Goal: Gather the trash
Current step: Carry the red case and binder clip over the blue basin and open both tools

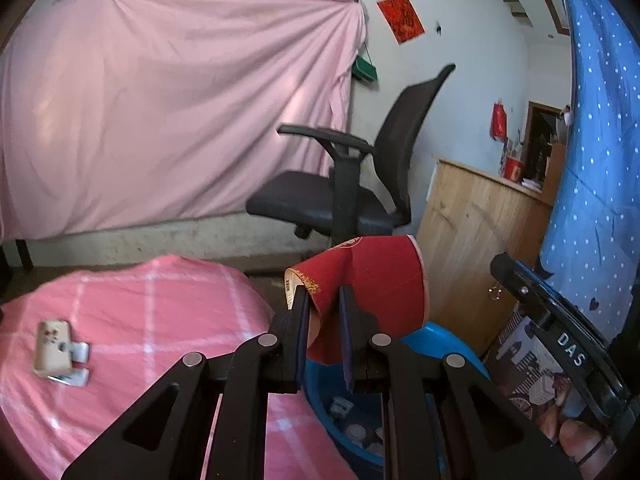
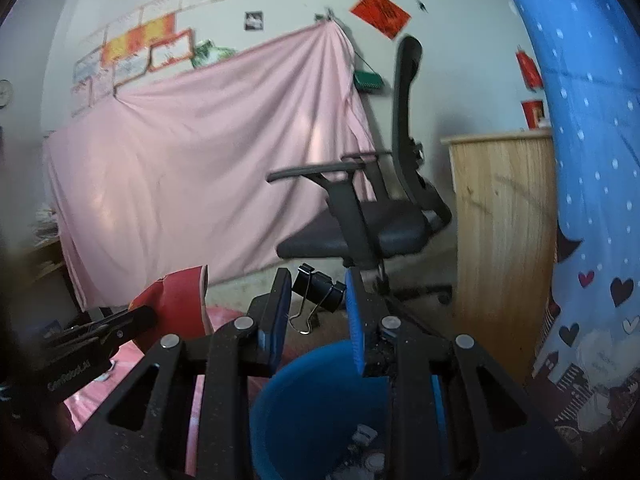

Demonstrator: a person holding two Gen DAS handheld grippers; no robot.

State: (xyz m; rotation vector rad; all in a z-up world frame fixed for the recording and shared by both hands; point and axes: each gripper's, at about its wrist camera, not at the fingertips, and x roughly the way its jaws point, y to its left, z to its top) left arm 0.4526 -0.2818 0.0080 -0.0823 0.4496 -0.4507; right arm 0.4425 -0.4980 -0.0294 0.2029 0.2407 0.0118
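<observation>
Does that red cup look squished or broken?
Yes. The red paper cup is crumpled: the left gripper pinches its rim flat, folding the wall inward. It hangs above the blue bin.
</observation>
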